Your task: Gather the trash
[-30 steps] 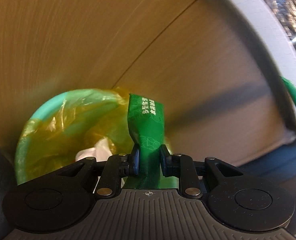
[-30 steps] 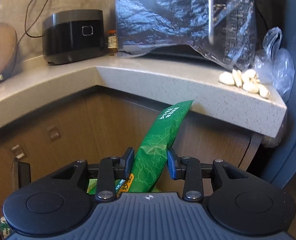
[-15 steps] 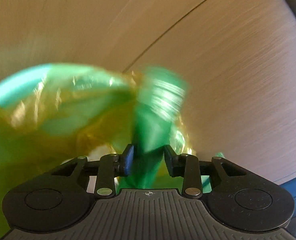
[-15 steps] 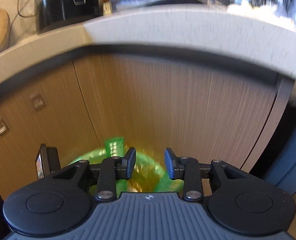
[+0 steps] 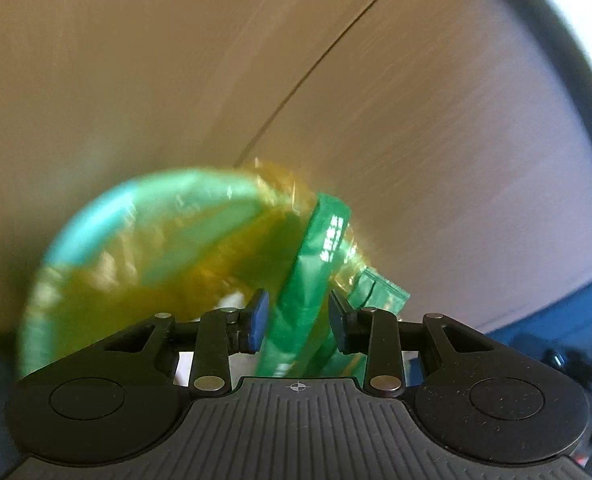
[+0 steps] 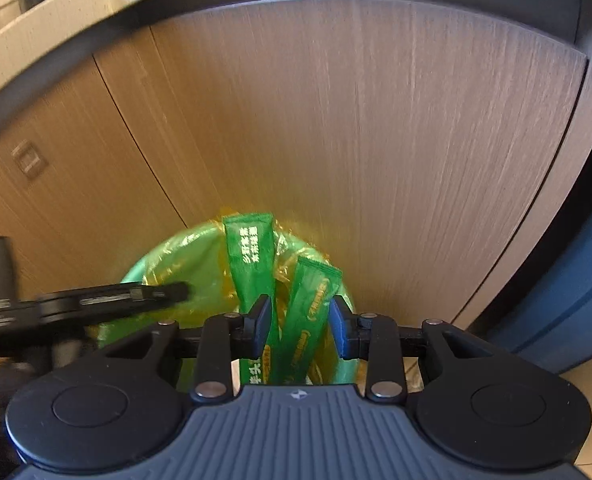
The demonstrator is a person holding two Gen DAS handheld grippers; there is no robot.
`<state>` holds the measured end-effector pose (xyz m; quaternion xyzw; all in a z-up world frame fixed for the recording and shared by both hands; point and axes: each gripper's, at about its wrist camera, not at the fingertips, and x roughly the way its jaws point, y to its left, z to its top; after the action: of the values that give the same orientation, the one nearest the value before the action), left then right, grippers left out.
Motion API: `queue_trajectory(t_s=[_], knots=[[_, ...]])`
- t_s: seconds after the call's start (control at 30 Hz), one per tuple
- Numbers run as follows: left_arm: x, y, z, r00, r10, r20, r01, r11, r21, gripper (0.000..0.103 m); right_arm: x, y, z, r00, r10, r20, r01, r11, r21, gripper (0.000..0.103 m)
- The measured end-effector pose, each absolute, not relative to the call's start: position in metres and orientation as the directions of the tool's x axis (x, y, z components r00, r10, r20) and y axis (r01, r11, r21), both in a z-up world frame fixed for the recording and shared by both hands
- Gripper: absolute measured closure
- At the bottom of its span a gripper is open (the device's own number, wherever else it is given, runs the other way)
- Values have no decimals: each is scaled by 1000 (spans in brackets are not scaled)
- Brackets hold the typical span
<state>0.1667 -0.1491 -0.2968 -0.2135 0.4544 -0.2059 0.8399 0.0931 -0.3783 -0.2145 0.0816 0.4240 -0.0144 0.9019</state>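
Observation:
A green bin (image 6: 168, 264) with a yellow liner (image 6: 296, 264) stands on the floor against wooden cabinet doors; it also shows in the left wrist view (image 5: 136, 220). Two green snack packets stand in it, leaning on the far rim: one (image 6: 252, 264) and a second (image 6: 311, 304) to its right. My right gripper (image 6: 299, 320) is open above the bin, jaws apart from both packets. My left gripper (image 5: 297, 320) is open, with a green packet (image 5: 307, 280) loose between its jaws. The left gripper's fingers (image 6: 152, 294) also show over the bin's left side.
Wooden cabinet doors (image 6: 355, 140) stand right behind the bin under a pale countertop edge (image 6: 56, 16). A dark blue object (image 6: 567, 300) is at the right. White trash (image 5: 232, 302) lies inside the bin.
Both grippers dropped from counter height down over the bin and opened. Both green packets left the jaws and now stand in the bin.

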Motion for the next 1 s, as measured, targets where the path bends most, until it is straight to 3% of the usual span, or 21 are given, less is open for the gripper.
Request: queue_trajectory(t_s=[0.13,0.23,0.33,0.47,0.6,0.67,0.73,0.87,1.0], knots=[[131,-125,-239,596,-495,-632,212,856,-471,66,82,-365,-200,676,55,-734,97,982,163,64],[95,-108,-190,689,-451,-567,237,880,-412,66,64,-343,-179,744,111,-658,34,978,204,55],[51,-93,-136,796,-374,-477,262,922,-285,66,46,-310,-149,818,151,-555,-50,980,193,42],[-1,-71,-68,914,-200,-353,179,980,-92,66,26,-264,-100,900,207,-384,-154,974,164,22],[-42,-41,-20,967,-84,-241,83,996,-15,66,5,-217,-58,938,278,-208,-255,958,132,2],[-55,-29,-8,975,-72,-210,69,997,-22,66,-5,-199,-46,942,298,-153,-280,952,126,0],[-69,-17,-2,980,-39,-194,31,998,-47,83,-10,-184,-43,942,309,-133,-296,948,114,0],[-89,-22,-9,979,128,-161,-128,992,13,83,-23,-163,-51,946,294,-137,-285,955,80,0],[-95,-15,-10,978,71,-196,-76,997,-18,83,-34,-152,-54,943,293,-159,-286,956,70,0]])
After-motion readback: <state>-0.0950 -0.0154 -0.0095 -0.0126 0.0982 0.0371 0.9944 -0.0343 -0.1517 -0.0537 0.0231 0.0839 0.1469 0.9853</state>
